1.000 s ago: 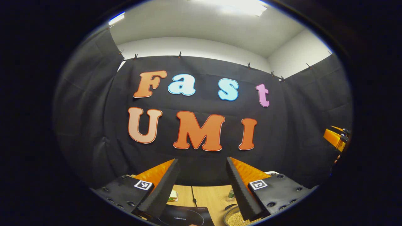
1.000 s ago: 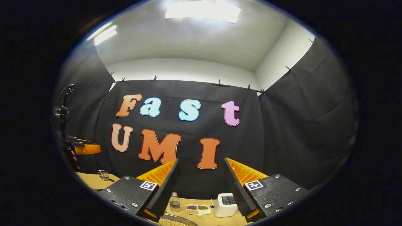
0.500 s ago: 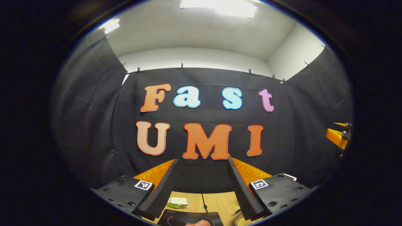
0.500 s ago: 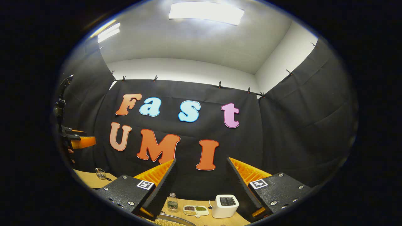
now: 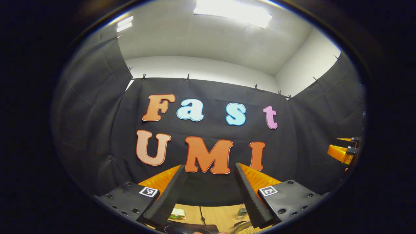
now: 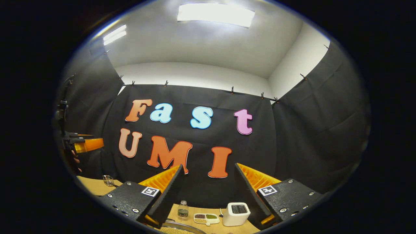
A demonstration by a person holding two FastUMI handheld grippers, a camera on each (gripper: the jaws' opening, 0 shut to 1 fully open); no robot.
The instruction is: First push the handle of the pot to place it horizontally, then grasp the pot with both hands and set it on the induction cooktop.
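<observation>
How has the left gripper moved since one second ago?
Yes: the left gripper tilted upward, then partly back; the wall cloth now sits lower between its open fingers.

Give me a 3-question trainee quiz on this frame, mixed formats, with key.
1. True or false: the left gripper has its jaws shut on the pot.
2. Multiple choice: in the right gripper view, what stands on the table just right of the divided dish of beans?
A. a white toaster
B. a red kettle
C. a stack of plates
3. Fill in: in the left gripper view, the dark slab at the bottom, just beyond the jaws, is the induction ____.

Key: 1 false, both grippers hang open above the table, the right gripper too. 2 A. 3 cooktop.
</observation>
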